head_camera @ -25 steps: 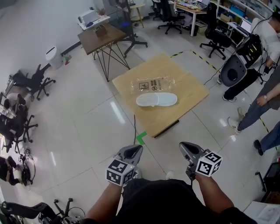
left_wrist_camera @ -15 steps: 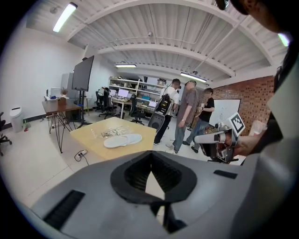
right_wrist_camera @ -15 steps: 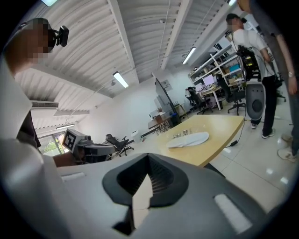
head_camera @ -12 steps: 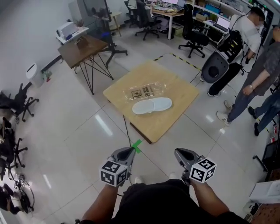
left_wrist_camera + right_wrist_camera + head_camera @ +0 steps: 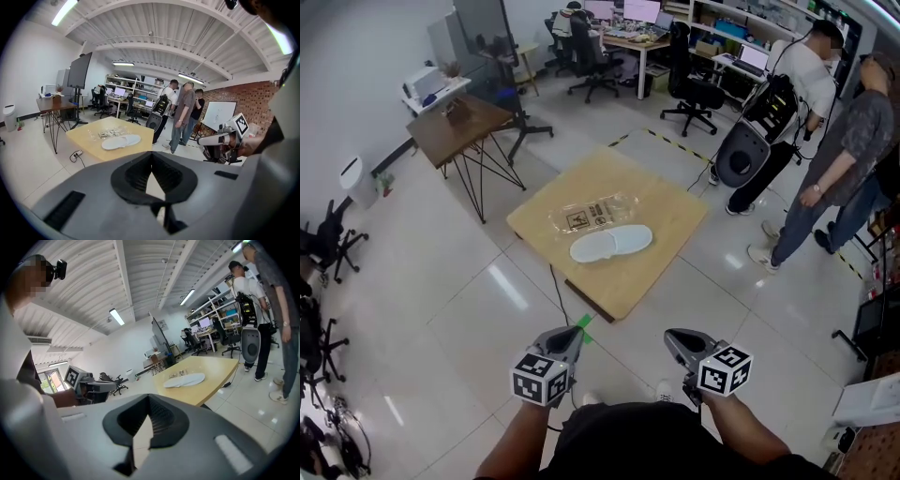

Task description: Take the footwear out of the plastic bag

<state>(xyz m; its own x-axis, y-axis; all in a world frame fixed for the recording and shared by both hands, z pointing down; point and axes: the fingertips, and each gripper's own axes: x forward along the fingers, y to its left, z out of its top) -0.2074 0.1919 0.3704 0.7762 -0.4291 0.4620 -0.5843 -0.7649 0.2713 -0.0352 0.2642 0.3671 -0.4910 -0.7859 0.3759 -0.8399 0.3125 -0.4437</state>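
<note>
While the left gripper (image 5: 570, 336) and right gripper (image 5: 673, 337) are closed and empty, white slippers (image 5: 611, 244) lie central on the desk (image 5: 667, 214), the plastic bag (image 5: 598, 215) just beside them, toward its far-left edge.

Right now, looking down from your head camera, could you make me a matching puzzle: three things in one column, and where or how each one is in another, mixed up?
Things:
1. pair of flat white slippers
2. dark brown table on thin black legs
3. left gripper with its marker cube

Places or states:
A. jaws shut, empty, held low near the person's body
B. lying on the pale square wooden table
C. standing farther off, at the view's upper left

Pairs: 1-B, 2-C, 3-A.
</note>
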